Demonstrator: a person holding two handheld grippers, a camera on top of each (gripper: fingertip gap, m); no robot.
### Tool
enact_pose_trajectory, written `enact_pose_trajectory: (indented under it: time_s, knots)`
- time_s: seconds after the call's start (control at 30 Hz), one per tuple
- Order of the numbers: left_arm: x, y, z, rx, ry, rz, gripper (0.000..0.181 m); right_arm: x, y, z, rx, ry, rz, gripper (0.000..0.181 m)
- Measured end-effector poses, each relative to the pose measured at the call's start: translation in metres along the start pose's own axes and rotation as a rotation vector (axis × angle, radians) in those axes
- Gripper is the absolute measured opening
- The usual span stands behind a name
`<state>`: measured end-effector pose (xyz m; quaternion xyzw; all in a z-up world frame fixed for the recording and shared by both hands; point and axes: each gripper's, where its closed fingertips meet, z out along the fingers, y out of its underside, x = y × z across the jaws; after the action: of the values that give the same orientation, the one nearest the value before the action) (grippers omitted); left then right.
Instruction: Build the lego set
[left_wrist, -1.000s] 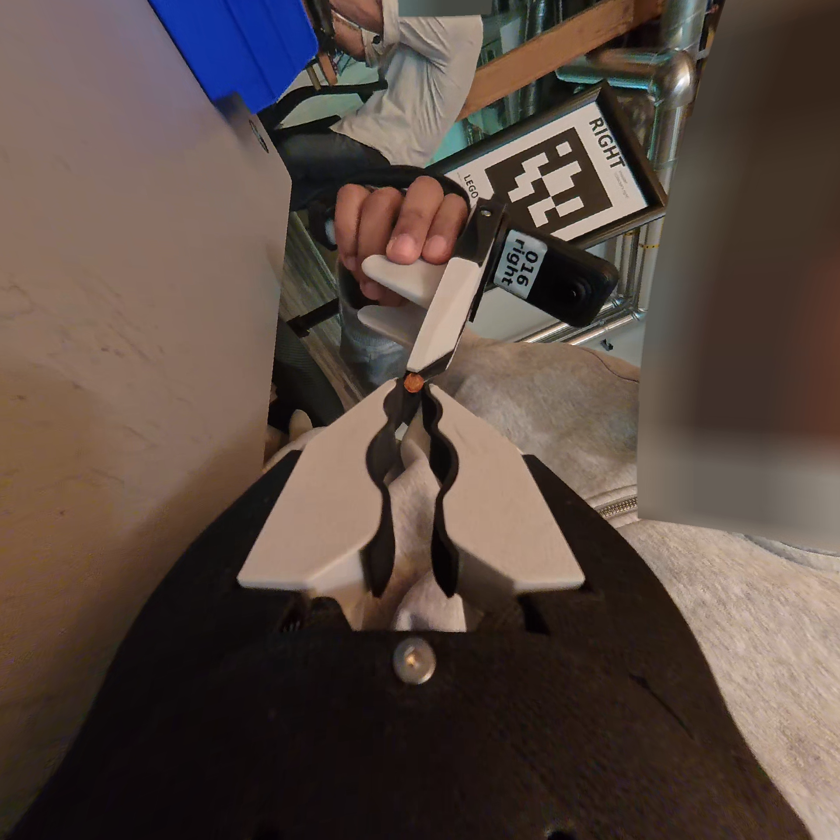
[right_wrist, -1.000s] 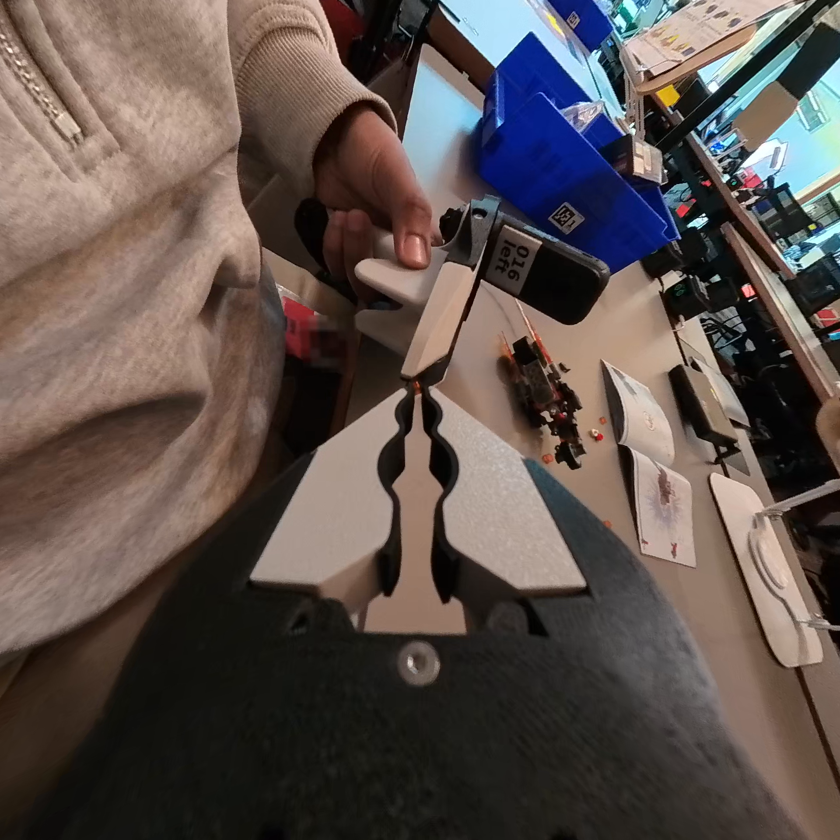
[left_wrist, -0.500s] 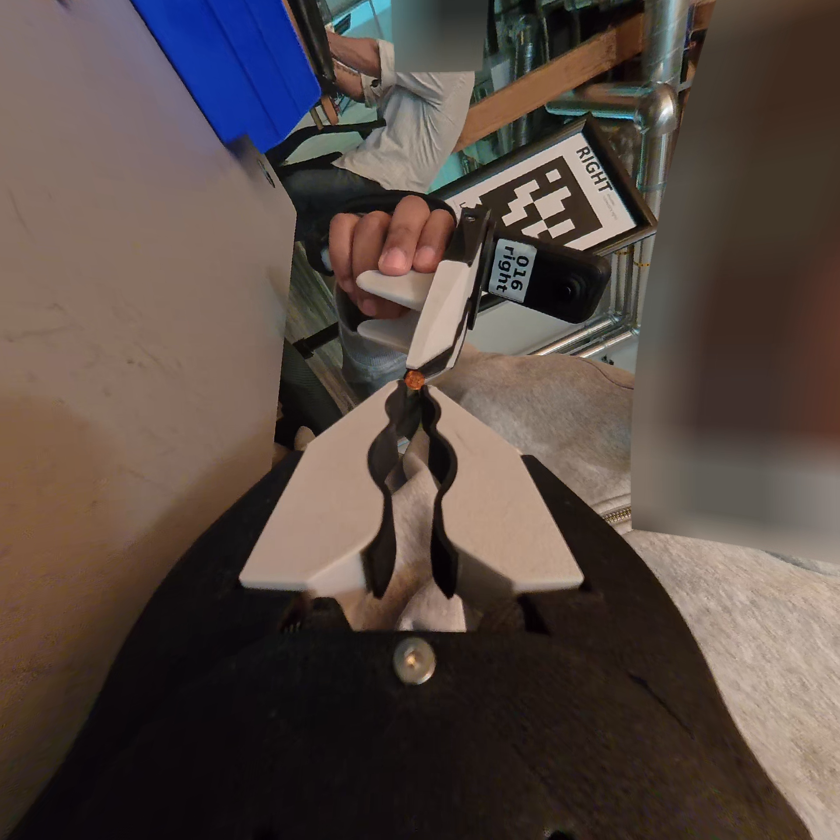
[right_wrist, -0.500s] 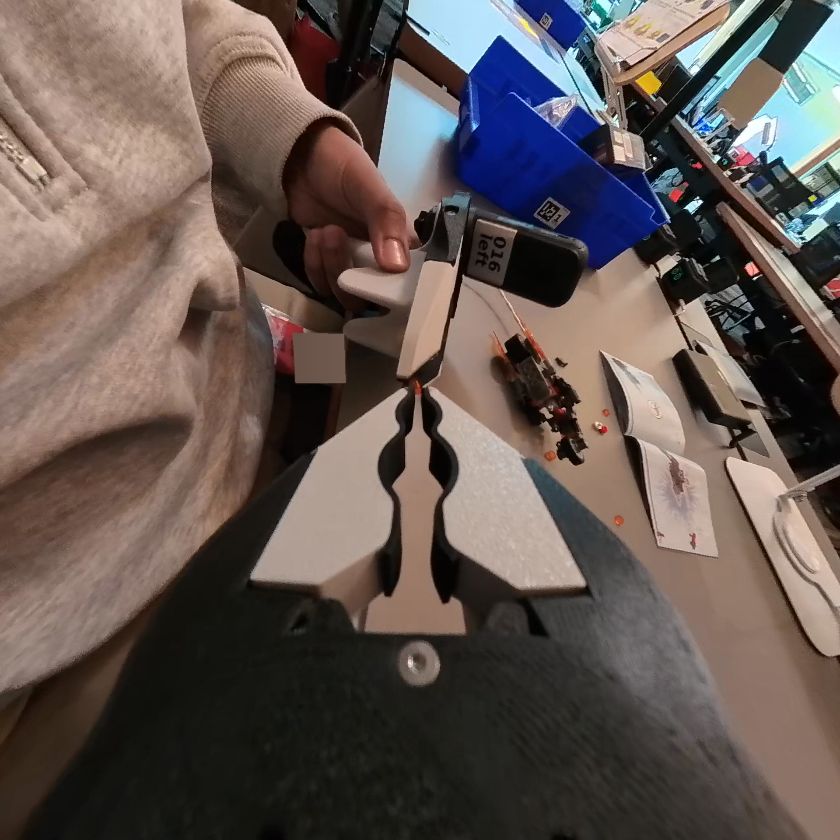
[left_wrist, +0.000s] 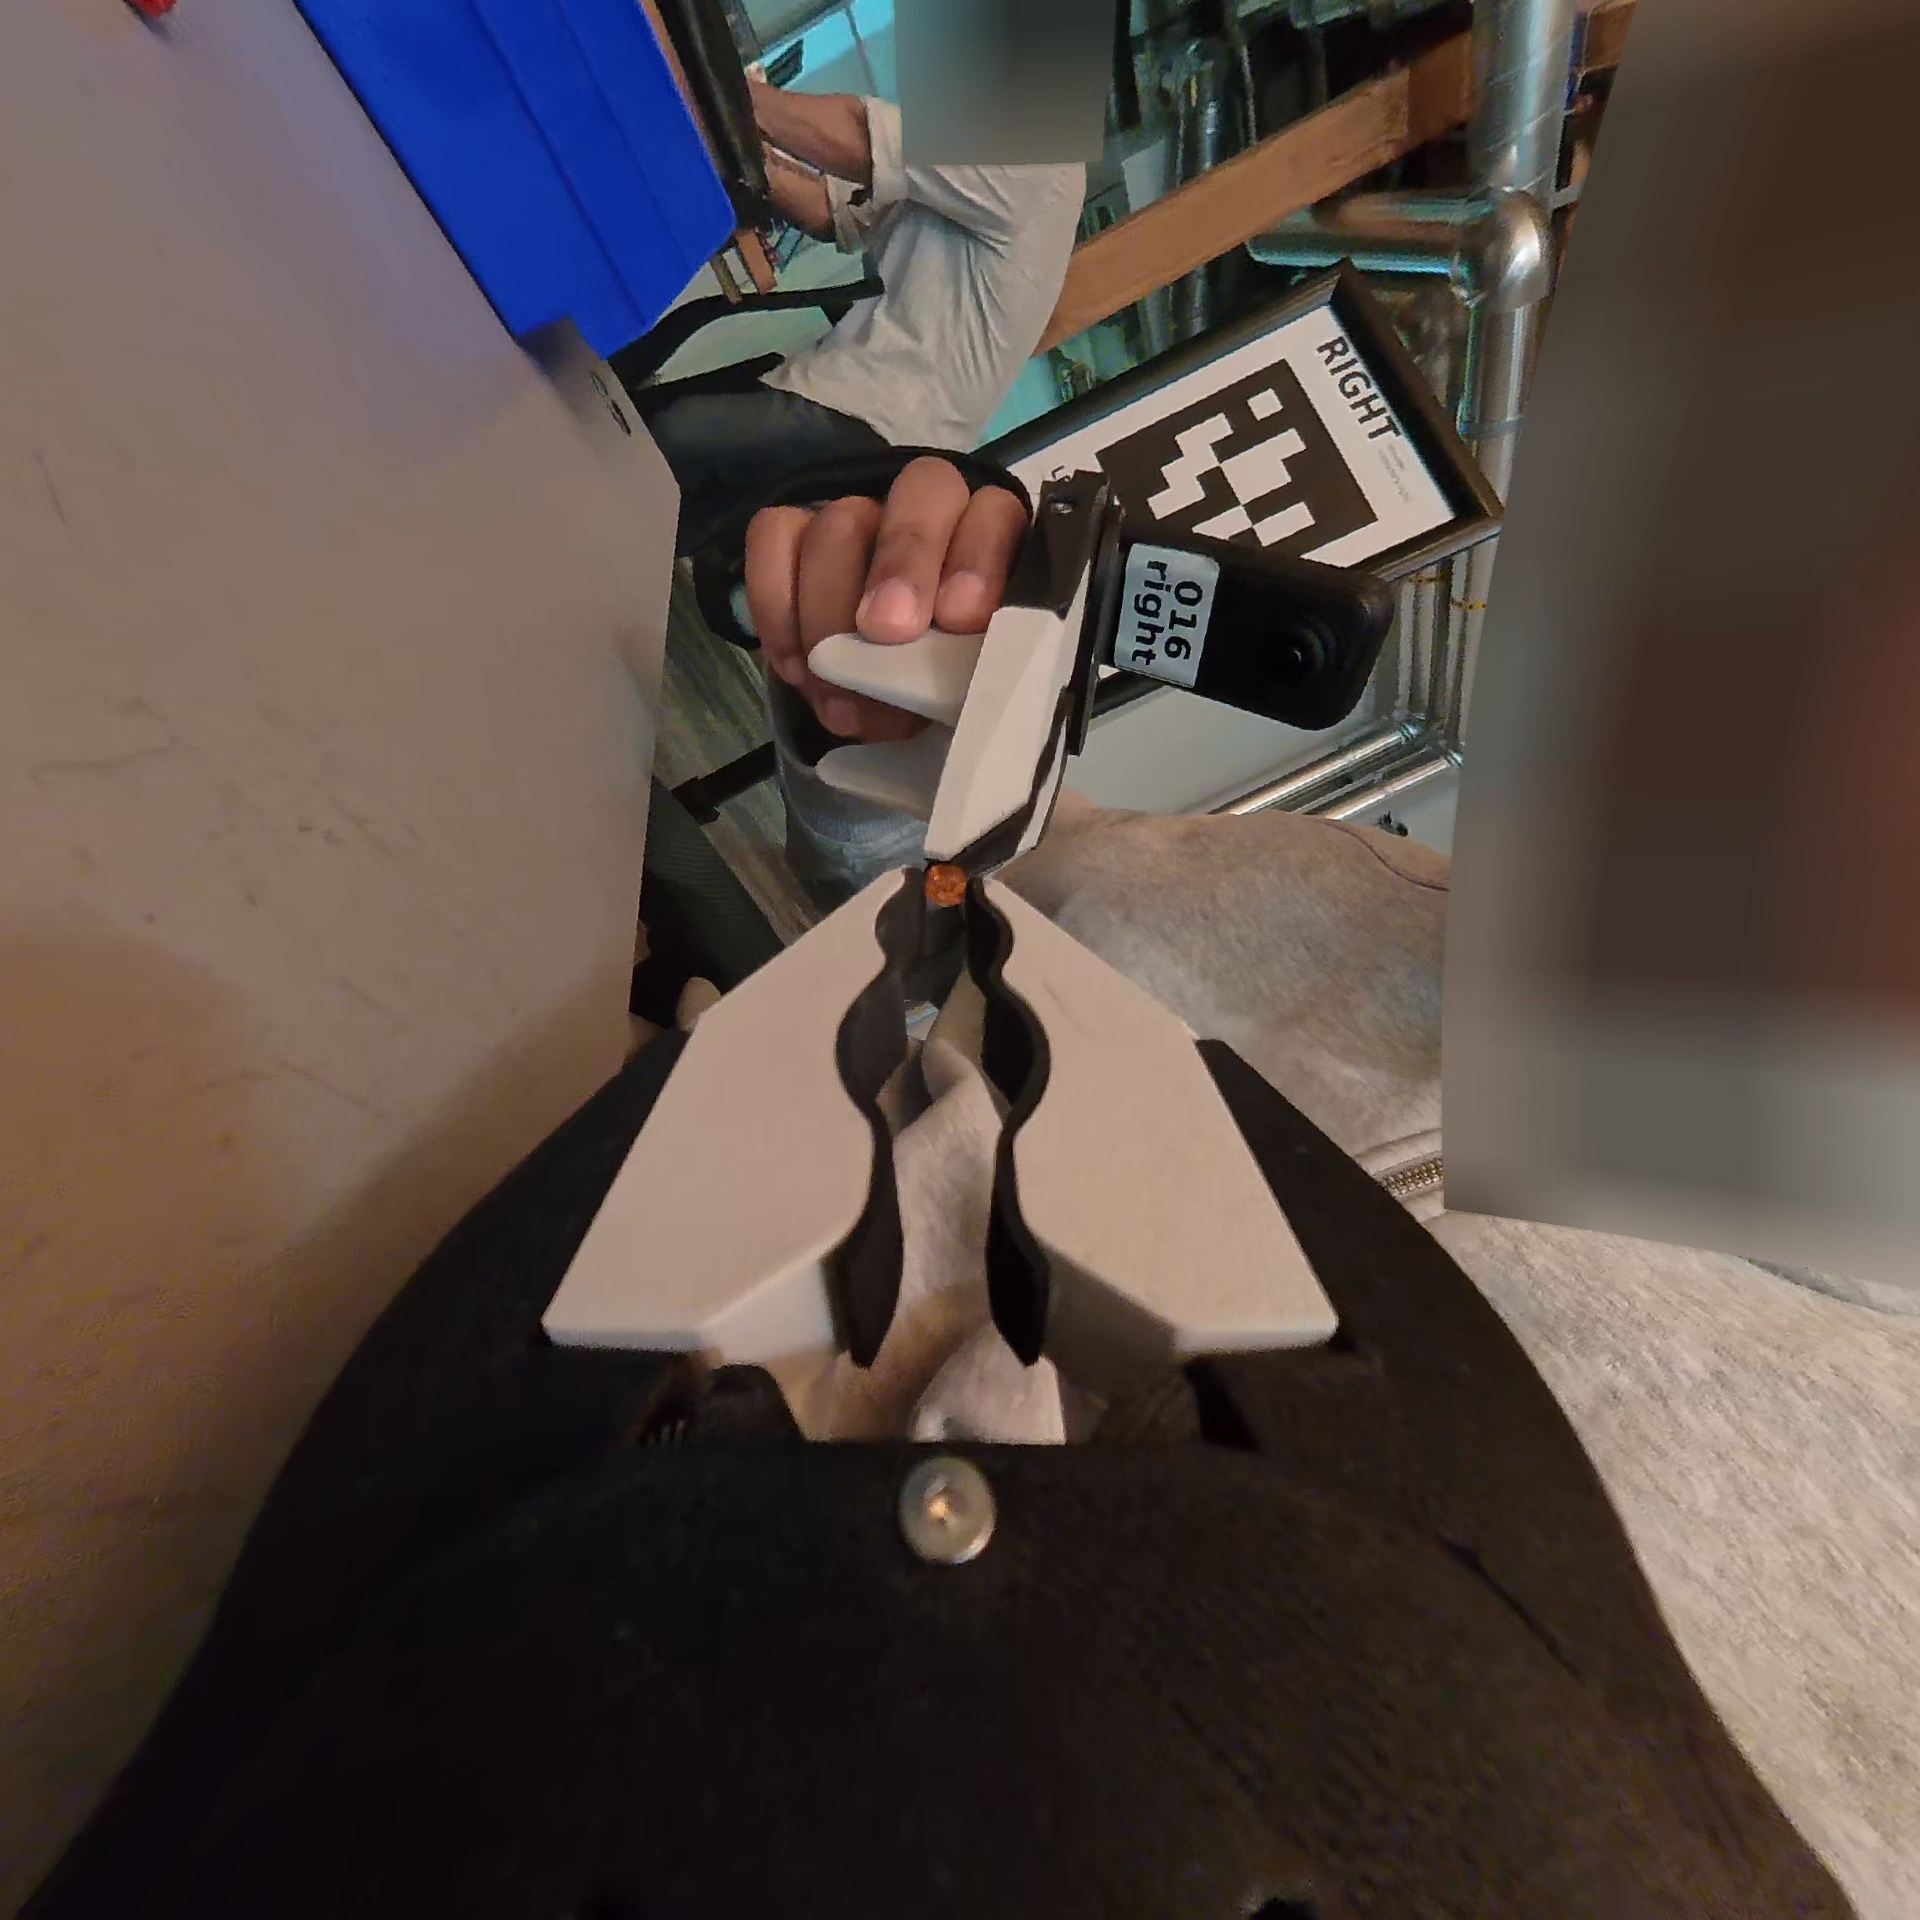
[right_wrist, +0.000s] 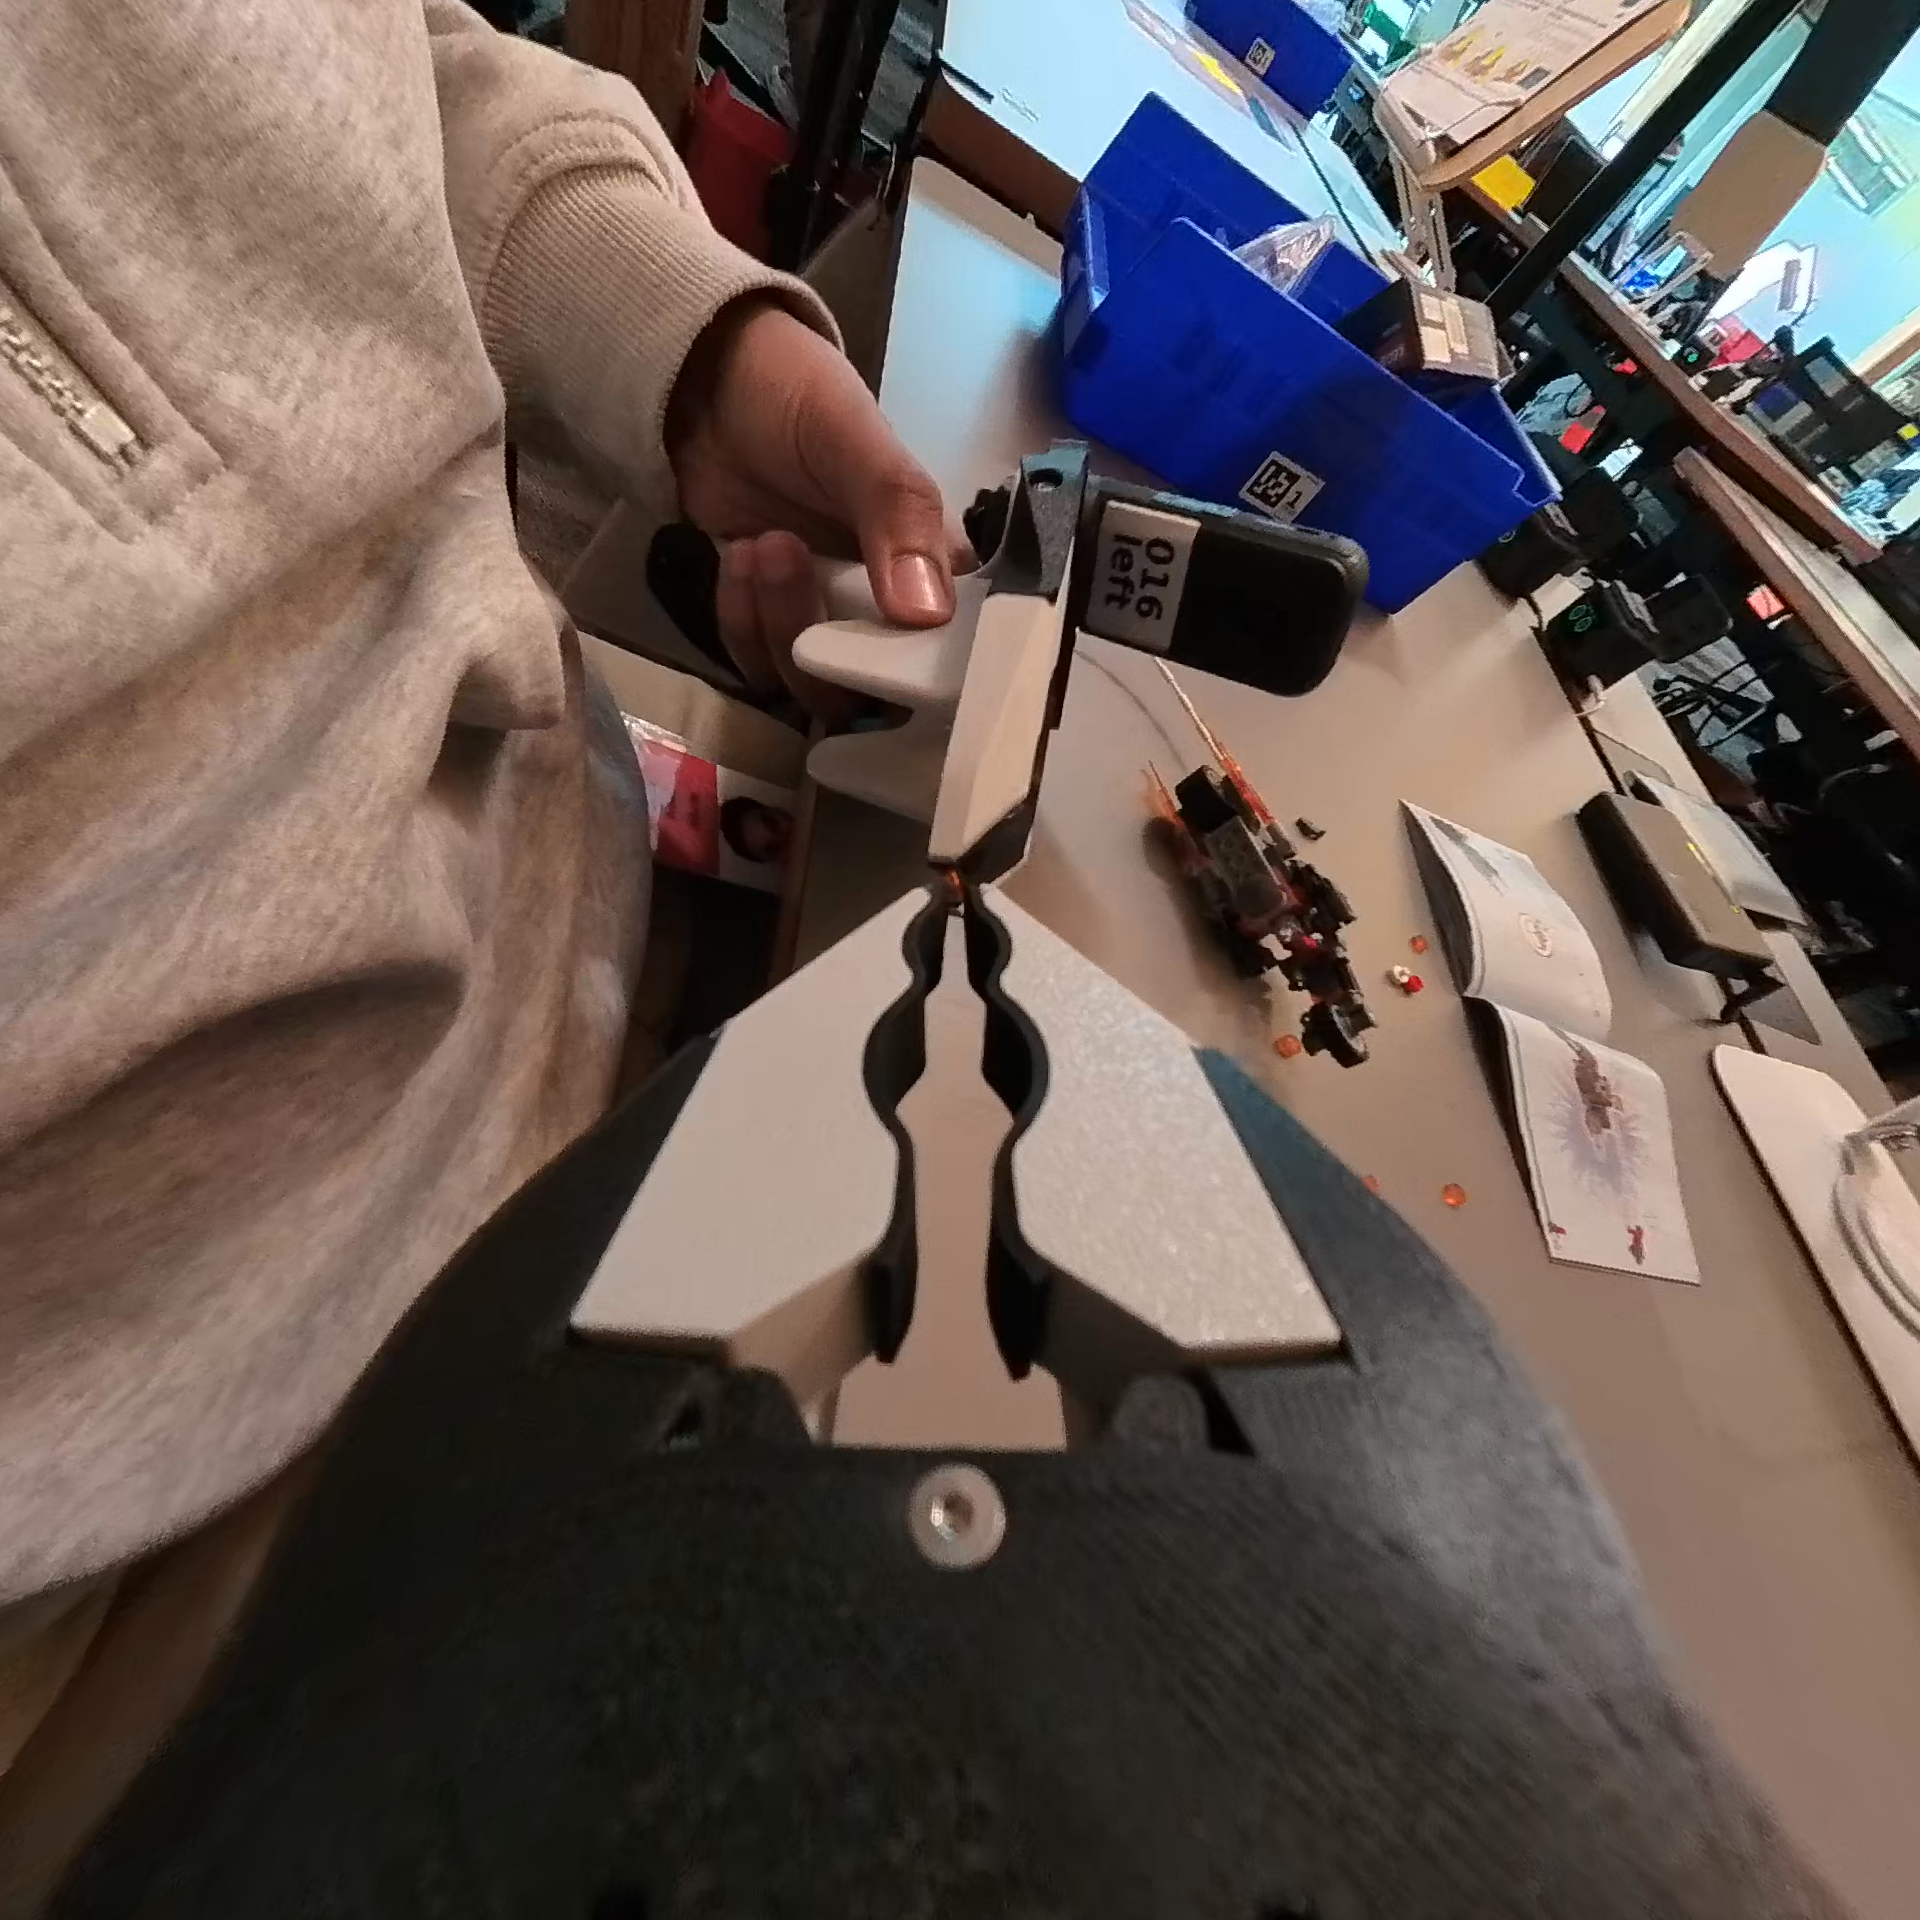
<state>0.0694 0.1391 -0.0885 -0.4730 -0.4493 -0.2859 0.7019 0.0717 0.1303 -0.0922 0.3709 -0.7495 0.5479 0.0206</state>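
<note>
Orange and tiny, a translucent round stud (left_wrist: 945, 885) sits pinched where the tips of both hand-held grippers meet, held up in front of the person's grey sweatshirt: the left hand-held gripper (left_wrist: 943, 902) and the right hand-held gripper (right_wrist: 950, 902) are each nearly closed on it. This looks like a regrip or handover; next, one must let go cleanly without dropping it. Farther off on the desk (right_wrist: 1351, 1403), the dark half-built model (right_wrist: 1262, 904) waits beside loose orange pieces (right_wrist: 1455, 1196) and an open instruction booklet (right_wrist: 1548, 1081).

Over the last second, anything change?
Barely. Both grippers stay tip to tip on the small orange piece, off the table edge; no grasp or release. Only the views drifted slightly. The partly built model, booklet and blue bins stayed put.
</note>
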Motion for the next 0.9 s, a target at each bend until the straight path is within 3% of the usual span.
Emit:
enact_pose_trajectory:
  time_s: [0.5,0.9]
  knots:
    - [0.007,0.019,0.005,-0.129,0.085,-0.075,0.006,-0.019,-0.008,-0.003,0.083,-0.171,0.062,0.001]
    - [0.01,0.021,0.006,-0.146,0.124,-0.104,0.006,-0.022,-0.011,-0.004,0.097,-0.193,0.061,0.0]
